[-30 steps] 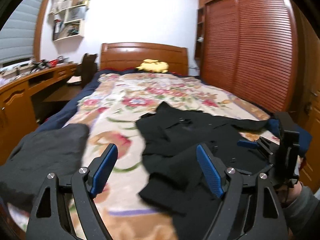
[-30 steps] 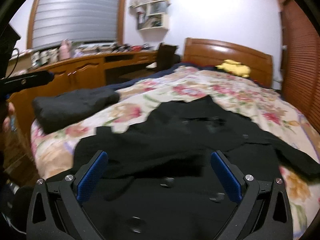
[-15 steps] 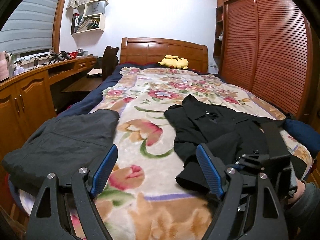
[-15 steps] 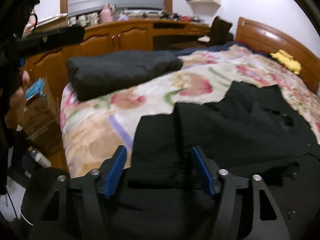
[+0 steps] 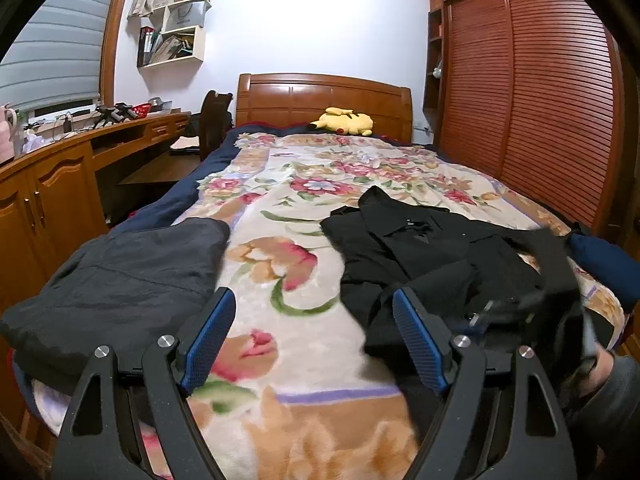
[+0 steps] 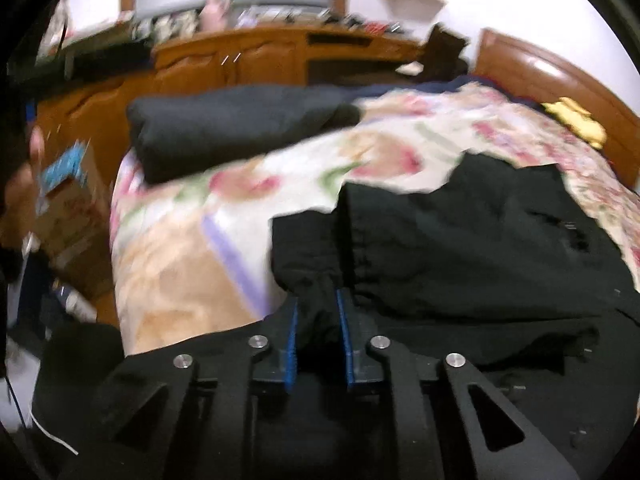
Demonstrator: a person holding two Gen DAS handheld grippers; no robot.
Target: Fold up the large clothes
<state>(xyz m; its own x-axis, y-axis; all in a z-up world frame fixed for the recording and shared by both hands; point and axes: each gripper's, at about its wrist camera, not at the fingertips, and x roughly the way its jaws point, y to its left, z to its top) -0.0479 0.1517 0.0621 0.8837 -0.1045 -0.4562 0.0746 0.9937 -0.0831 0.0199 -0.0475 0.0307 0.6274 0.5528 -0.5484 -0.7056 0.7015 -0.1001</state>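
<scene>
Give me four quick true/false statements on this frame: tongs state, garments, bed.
1. The right tongs are shut on a fold of the black button-front coat. True.
2. The left tongs also pinch that coat. False: they are open, with only the floral blanket seen between their fingers.
3. A folded dark grey jacket lies at the blanket's left edge, apart from the black coat. True.
4. The yellow plush toy sits on the wooden desk. False: it lies on the bed by the wooden headboard.
</scene>
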